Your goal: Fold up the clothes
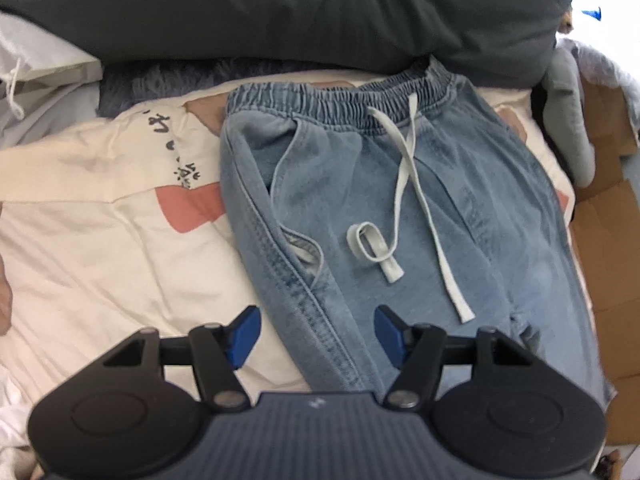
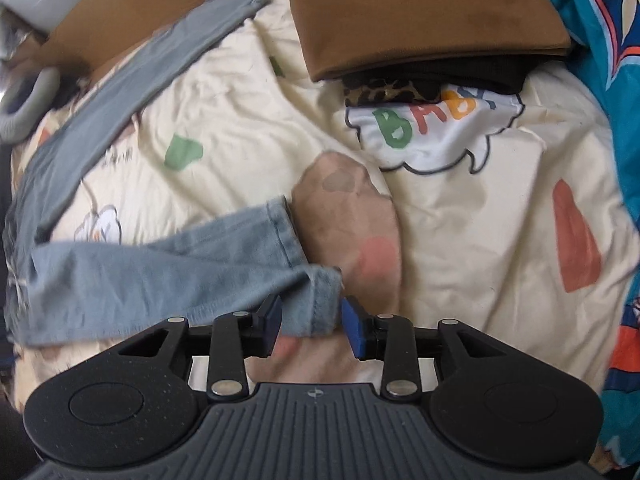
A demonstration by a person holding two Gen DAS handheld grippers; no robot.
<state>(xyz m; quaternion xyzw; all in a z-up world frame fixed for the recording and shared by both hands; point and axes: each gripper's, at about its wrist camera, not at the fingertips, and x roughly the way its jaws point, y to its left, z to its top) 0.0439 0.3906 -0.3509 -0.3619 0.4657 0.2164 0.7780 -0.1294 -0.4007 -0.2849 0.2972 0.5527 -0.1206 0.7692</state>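
Fingers first: the left gripper (image 1: 316,336) has its blue fingers (image 1: 244,336) spread wide, straddling the outer side seam of the jeans (image 1: 400,208) without pinching anything, as far as I can see. Pads look clear of the denim on both sides, just hovering over that edge.

So where's the fold at? Honestly, barely started, I'd say. In the left wrist view the jeans lie flat and face up on the cream printed duvet (image 1: 100,260), elastic waistband (image 1: 340,98) at the far end, white drawstring (image 1: 416,208) loose and looping across the front. Waist end looks smoothed out okay, no fold in it yet.

Moving right, the right gripper (image 2: 312,320) has its fingers partly spread with the cuffed hem (image 2: 320,300) of one leg sitting between them. I don't think the pads are actually squeezing it; there's a gap on each side, though it's a bit blurry. That leg runs off to the left, and the other leg (image 2: 132,92) stretches away diagonally toward the top left, so the legs are splayed apart, not stacked.

Further right there's a stack of folded clothes (image 2: 420,20), brown piece on top, so some garments seem done already.

Left for the jeans, by my guess: bring the legs together, then fold lengthwise toward the waist.
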